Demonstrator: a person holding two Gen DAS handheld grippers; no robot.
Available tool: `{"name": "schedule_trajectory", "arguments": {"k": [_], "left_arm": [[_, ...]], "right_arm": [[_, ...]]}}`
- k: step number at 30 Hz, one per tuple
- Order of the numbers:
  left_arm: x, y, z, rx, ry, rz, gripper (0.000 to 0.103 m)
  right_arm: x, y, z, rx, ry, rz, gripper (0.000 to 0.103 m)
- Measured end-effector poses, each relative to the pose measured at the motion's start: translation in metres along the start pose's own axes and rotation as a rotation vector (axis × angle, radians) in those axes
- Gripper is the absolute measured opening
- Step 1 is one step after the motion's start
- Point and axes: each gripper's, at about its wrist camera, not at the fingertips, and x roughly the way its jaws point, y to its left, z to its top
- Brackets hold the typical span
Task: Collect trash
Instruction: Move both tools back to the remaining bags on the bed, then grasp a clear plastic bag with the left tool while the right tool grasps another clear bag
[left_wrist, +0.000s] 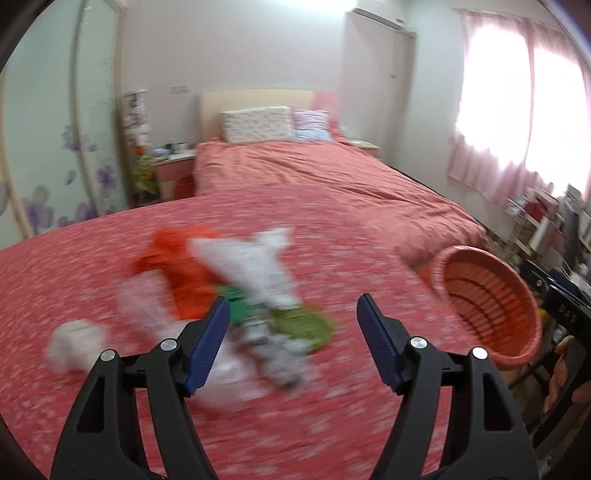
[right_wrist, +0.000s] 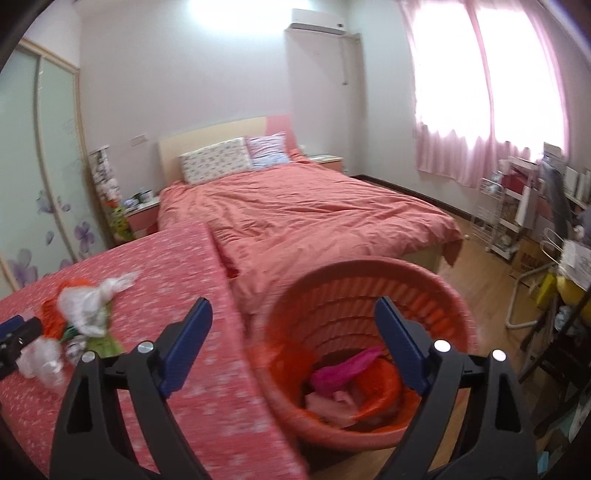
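**Ana:** Bedroom, daylight through pink curtains (right_wrist: 491, 110). What do the tongs show?

**Ben:** Left tongs (left_wrist: 293, 314) stand wide apart with nothing between the blue pads. They hang above a worktop covered in a red cloth with small white flecks (left_wrist: 110, 387).

**Ana:** And the right pair?

**Ben:** Right tongs (right_wrist: 293, 317) are also spread wide and empty. They hover over the rim of a round salmon-pink plastic basket with slatted walls (right_wrist: 325, 288), which sits just beside the worktop's edge.

**Ana:** Where is the trash?

**Ben:** Some lies inside the basket: a magenta wrapper (right_wrist: 343, 369), orange plastic (right_wrist: 384, 387) and pale pink scraps (right_wrist: 332, 404). More sits on the worktop, blurred, just ahead of the left tongs: a crumpled white plastic bag (left_wrist: 255, 266), an orange bag (left_wrist: 177, 266) touching it, a green wrapper (left_wrist: 306, 326), clear crinkled plastic (left_wrist: 147, 306) and a white wad (left_wrist: 75, 345) a little apart.

**Ana:** Beyond that?

**Ben:** A bed with a coral quilt (left_wrist: 314, 177) and two patterned pillows (left_wrist: 258, 123), then a wardrobe with purple flower decals (left_wrist: 44, 166).
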Motion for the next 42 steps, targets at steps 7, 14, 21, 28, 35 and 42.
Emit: {"name": "schedule_trajectory", "arguments": {"k": [7,14,21,28,35,42], "left_arm": [[-0.016,0.106,-0.015,-0.137,0.012,0.16,0.071],[0.017,0.168,-0.034,-0.233,0.124,0.207,0.07],[0.046,0.179,-0.041,-0.261,0.195,0.208,0.06],[0.055,0.178,-0.043,-0.248,0.195,0.182,0.029],[0.047,0.186,-0.033,-0.243,0.16,0.2,0.027],[0.045,0.196,-0.015,-0.253,0.112,0.201,0.027]], "right_arm": [[-0.005,0.062,-0.006,-0.069,0.02,0.084,0.087],[-0.003,0.12,-0.018,-0.118,0.063,0.147,0.087],[-0.001,0.163,-0.026,-0.186,0.091,0.191,0.087],[0.014,0.189,-0.025,-0.207,0.118,0.232,0.086],[0.055,0.221,-0.008,-0.179,0.186,0.309,0.059],[0.119,0.254,0.012,-0.118,0.264,0.319,0.039]]}}
